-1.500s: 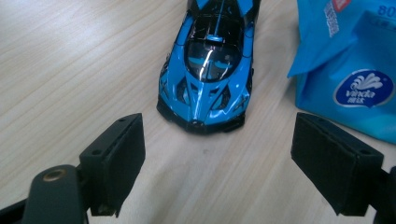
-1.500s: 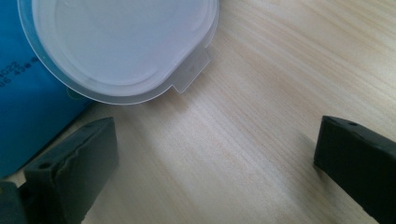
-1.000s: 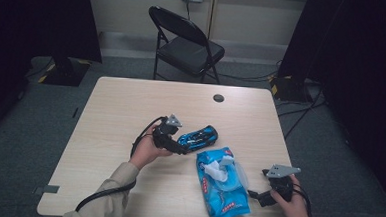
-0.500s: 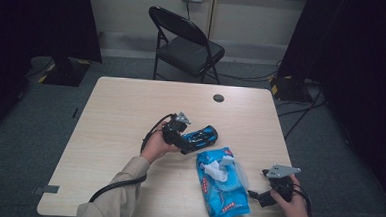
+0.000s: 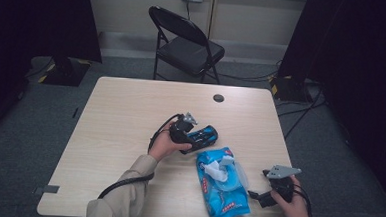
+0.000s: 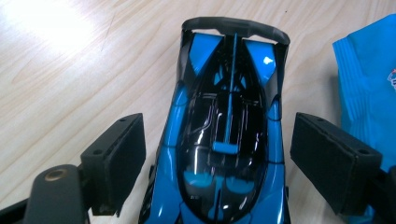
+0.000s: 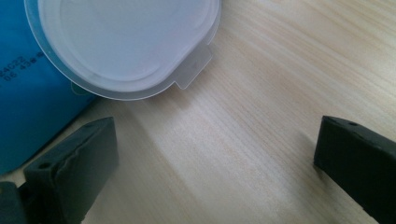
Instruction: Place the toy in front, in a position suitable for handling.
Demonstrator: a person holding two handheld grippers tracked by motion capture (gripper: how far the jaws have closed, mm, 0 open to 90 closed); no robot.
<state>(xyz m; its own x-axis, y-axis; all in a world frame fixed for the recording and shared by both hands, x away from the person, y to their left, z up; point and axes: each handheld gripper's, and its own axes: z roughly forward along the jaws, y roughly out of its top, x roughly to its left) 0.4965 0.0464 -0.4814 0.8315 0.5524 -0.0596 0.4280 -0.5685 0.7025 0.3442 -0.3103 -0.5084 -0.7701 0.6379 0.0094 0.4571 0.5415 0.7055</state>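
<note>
Shiny blue-and-black toy race car (image 6: 229,135) sits on the light wood-grain tabletop (image 5: 120,119), just up-left of the blue plastic wet-wipes pack (image 5: 223,190), the landmark here. Left gripper (image 5: 192,134) straddles the car: jaws wide, one each side of the body, visible gaps both sides in the left gripper view, so not clamped. Car's spoiler end points away from the gripper; edge of the wipes pack shows at right of the car in that view, near but apart. Left hand (image 5: 163,146) wraps the gripper handle, cable looping back along the sleeve.

Wipes pack lies flat nr the tabletop's front edge, translucent white flip lid (image 7: 126,42) swung open, white wipe (image 5: 213,170) sticking up from the opening.

Right gripper (image 5: 255,198) is just right of the pack, low at the tabletop, jaws wide w/ only bare wood between them; lid tab just beyond the jaw tips, not touching. Right hand (image 5: 291,201) holds it.

Small dark round disc (image 5: 218,98) far side of tabletop, well apart from the pack.
</note>
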